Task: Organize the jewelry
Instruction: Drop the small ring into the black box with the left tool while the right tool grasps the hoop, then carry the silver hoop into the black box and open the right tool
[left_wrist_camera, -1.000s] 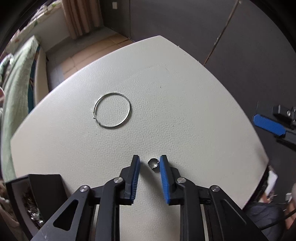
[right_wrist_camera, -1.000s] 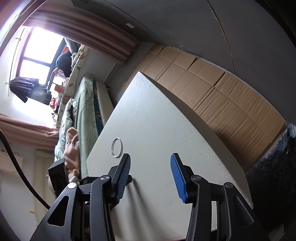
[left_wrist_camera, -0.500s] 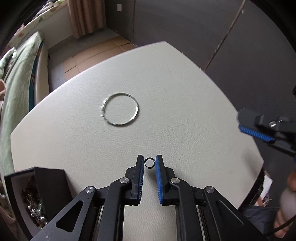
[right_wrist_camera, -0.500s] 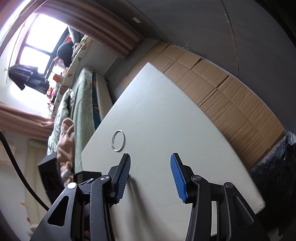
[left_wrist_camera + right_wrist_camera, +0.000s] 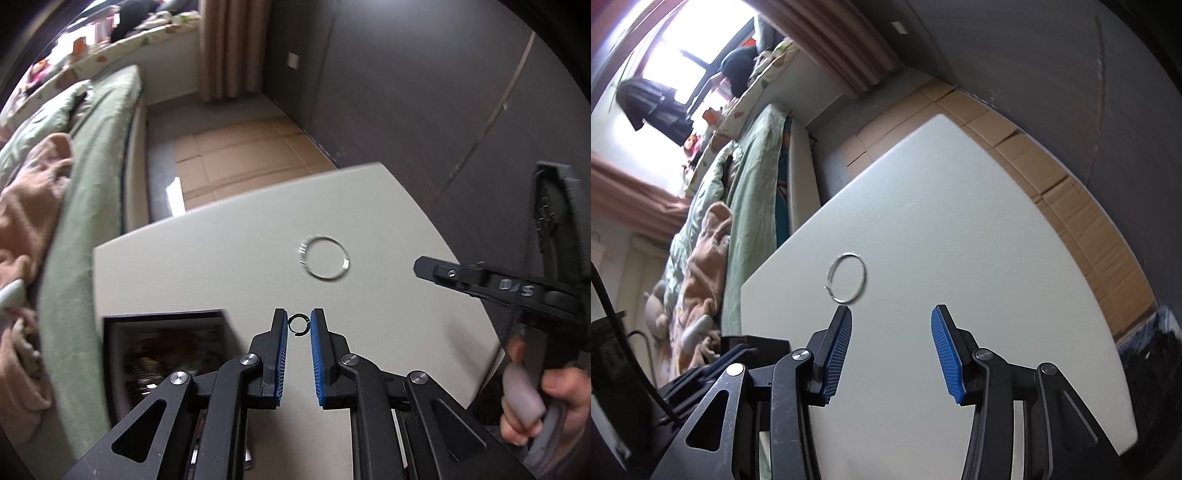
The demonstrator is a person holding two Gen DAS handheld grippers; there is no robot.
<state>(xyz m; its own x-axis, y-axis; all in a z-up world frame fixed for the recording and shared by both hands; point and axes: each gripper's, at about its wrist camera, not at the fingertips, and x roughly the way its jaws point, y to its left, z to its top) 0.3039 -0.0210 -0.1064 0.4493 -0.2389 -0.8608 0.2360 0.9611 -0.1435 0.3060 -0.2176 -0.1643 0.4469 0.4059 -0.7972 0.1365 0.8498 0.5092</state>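
Observation:
A small dark open ring [image 5: 292, 325] is pinched between the blue pads of my left gripper [image 5: 299, 326], lifted above the white table [image 5: 184, 266]. A black jewelry box [image 5: 162, 317] with several glittering pieces inside lies just left of those fingers. The large silver hoop [image 5: 345, 263] lies flat on the table beyond. My right gripper [image 5: 892, 343] stands open and empty over the table, with the silver hoop [image 5: 864, 275] just ahead of its left finger. One right gripper finger [image 5: 432, 267] enters the left wrist view from the right.
A bed with a green cover [image 5: 92, 155] and a peach cloth runs along the table's left side. Cardboard sheets [image 5: 1052, 177] cover the floor past the far edge, below a dark wall. A hand [image 5: 528, 402] holds the right gripper's handle.
My left gripper closed on the small ring, lifted it off the table and swung toward the black box. The right gripper moved closer to the silver hoop, its jaws unchanged.

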